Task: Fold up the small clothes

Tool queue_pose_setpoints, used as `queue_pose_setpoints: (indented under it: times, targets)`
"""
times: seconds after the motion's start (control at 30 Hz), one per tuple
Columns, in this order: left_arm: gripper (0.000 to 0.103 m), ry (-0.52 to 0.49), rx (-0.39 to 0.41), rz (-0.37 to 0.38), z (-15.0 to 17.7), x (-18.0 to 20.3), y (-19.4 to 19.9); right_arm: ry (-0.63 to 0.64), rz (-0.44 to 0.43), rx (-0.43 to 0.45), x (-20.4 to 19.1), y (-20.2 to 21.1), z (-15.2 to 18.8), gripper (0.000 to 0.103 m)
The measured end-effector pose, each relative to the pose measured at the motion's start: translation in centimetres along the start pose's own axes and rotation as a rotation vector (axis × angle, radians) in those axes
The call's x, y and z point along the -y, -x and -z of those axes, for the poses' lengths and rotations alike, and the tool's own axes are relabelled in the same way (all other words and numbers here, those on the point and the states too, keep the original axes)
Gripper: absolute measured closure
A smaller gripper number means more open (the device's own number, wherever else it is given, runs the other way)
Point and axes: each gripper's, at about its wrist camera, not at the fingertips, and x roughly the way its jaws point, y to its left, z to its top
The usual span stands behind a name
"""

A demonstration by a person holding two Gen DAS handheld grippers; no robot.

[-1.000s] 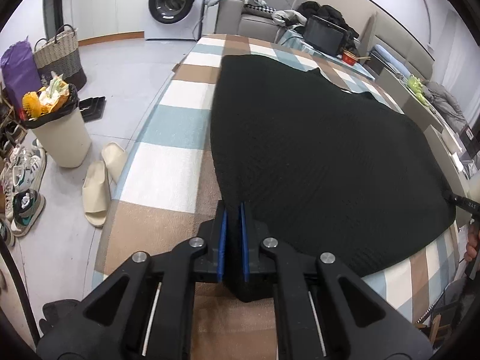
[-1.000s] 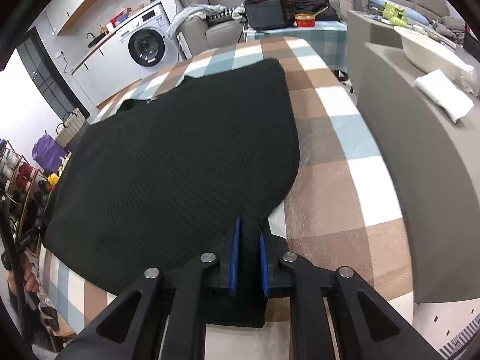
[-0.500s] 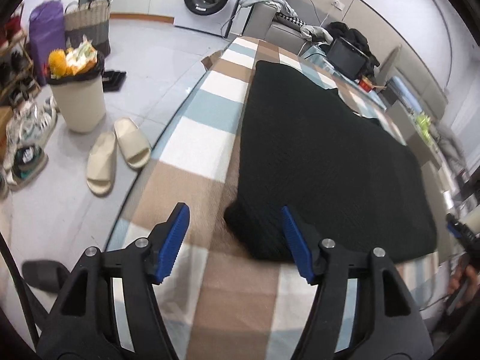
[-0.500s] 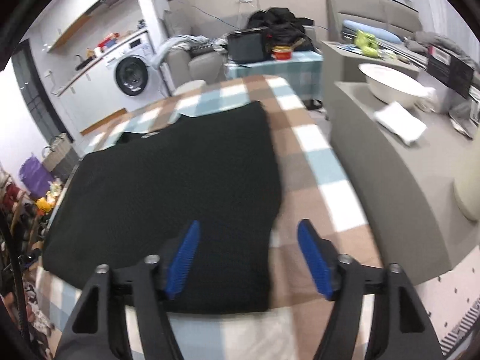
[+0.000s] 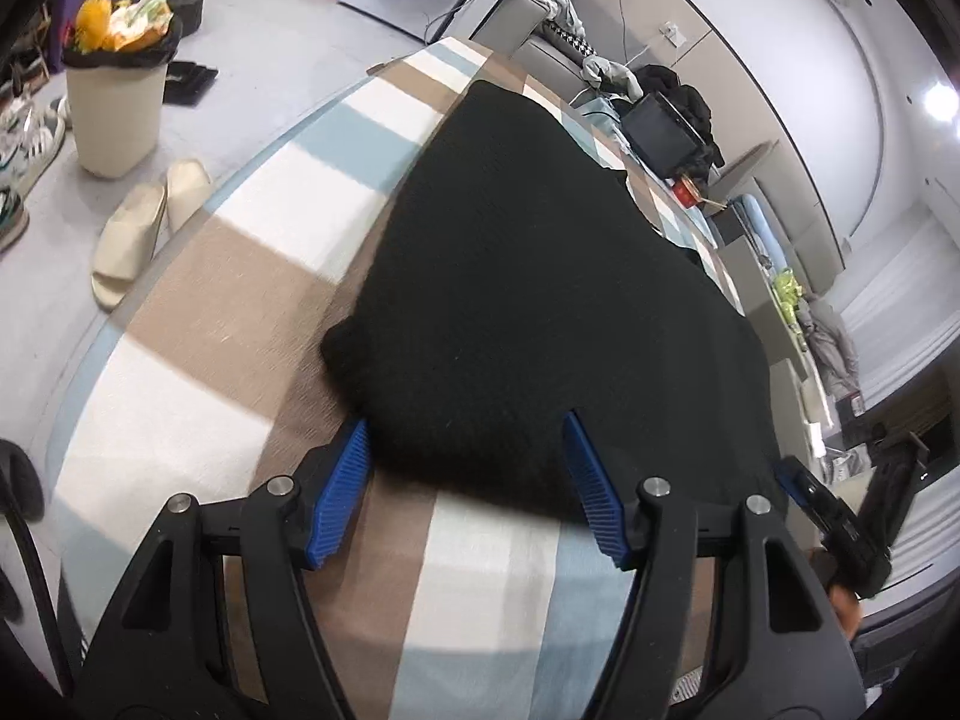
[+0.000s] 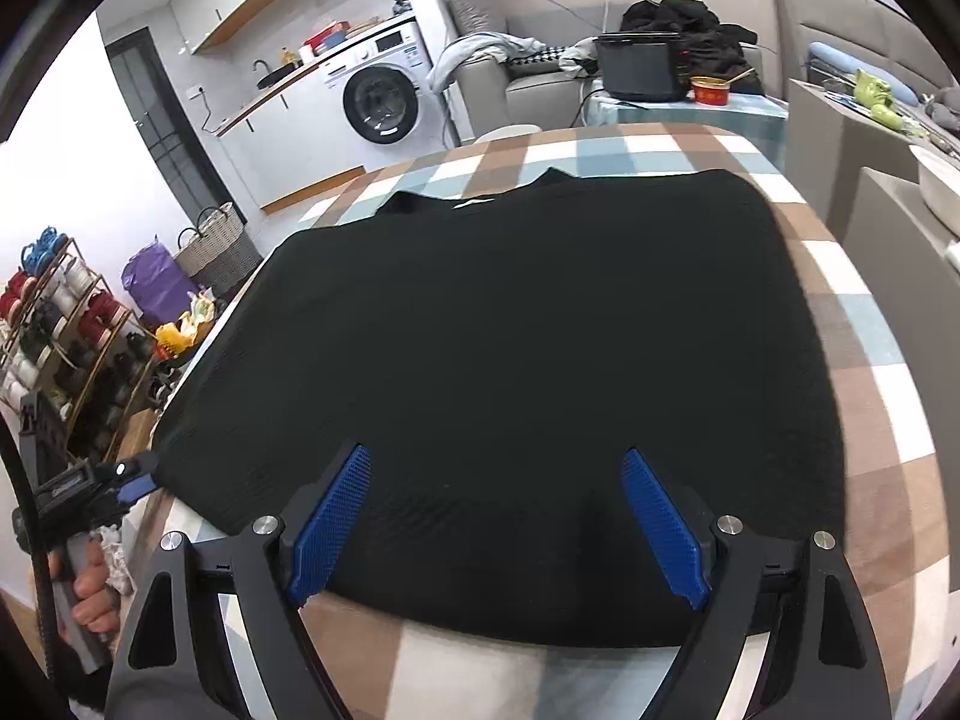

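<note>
A black knit garment (image 5: 540, 276) (image 6: 510, 330) lies spread flat on the table with the checked brown, blue and white cloth (image 5: 210, 300) (image 6: 870, 396). My left gripper (image 5: 465, 423) stands open over the garment's near left edge, its blue pads (image 5: 339, 498) clear of the fabric. Over the near hem hangs my right gripper (image 6: 495, 453), its jaws opening wide, with cloth below them but not pinched. Each gripper also shows in the other view: the right gripper (image 5: 840, 516) at the far right, the left gripper (image 6: 90, 492) at the left edge, held by a hand.
On the floor to the left stand a full waste bin (image 5: 114, 114), a pair of beige slippers (image 5: 144, 228), a woven basket (image 6: 216, 246) and a shoe rack (image 6: 54, 324). A washing machine (image 6: 384, 102) and sofa lie beyond. A grey counter (image 6: 888, 204) borders the table's right side.
Both grippers were shut on the garment's near corners a second ago. They let go, opened, and slid inward along the near edge. The garment now lies loose on the cloth.
</note>
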Motion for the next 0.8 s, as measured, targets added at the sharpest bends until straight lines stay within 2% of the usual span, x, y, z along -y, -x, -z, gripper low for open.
queue_pose_setpoints:
  times: [0.03,0.1,0.2,0.23,0.37,0.53,0.67,0.73,0.8]
  targets:
    - [0.042,-0.003,0.01,-0.015,-0.2,0.3,-0.3,0.003,-0.001,0.0,-0.2,-0.1,0.1,0.016]
    - [0.049,-0.009,0.033,-0.037,-0.6,1.1,-1.1,0.001,0.005,0.0,-0.4,-0.2,0.4,0.016]
    - [0.071,-0.035,0.059,-0.067,-1.3,1.9,-2.3,-0.011,0.011,-0.001,-0.2,-0.3,0.5,0.016]
    - [0.083,-0.052,0.069,-0.072,-1.4,2.4,-2.5,-0.014,0.014,-0.001,-0.2,-0.3,0.6,0.016]
    - [0.087,-0.111,0.108,-0.094,-1.6,3.3,-2.0,-0.021,0.027,-0.008,0.2,-0.4,0.7,0.016]
    - [0.085,-0.085,0.083,-0.087,-0.8,1.8,-0.6,-0.022,0.028,-0.017,0.3,-0.7,0.6,0.015]
    - [0.057,-0.046,0.094,-0.132,0.1,1.1,0.4,-0.013,0.013,-0.028,-0.1,-1.3,0.5,0.015]
    - [0.048,-0.038,0.103,-0.148,0.3,1.0,0.9,0.0,0.005,-0.027,-0.5,-1.3,0.5,0.015]
    - [0.046,-0.044,0.103,-0.151,0.5,0.9,0.9,0.004,-0.002,-0.026,-0.6,-1.4,0.5,0.015]
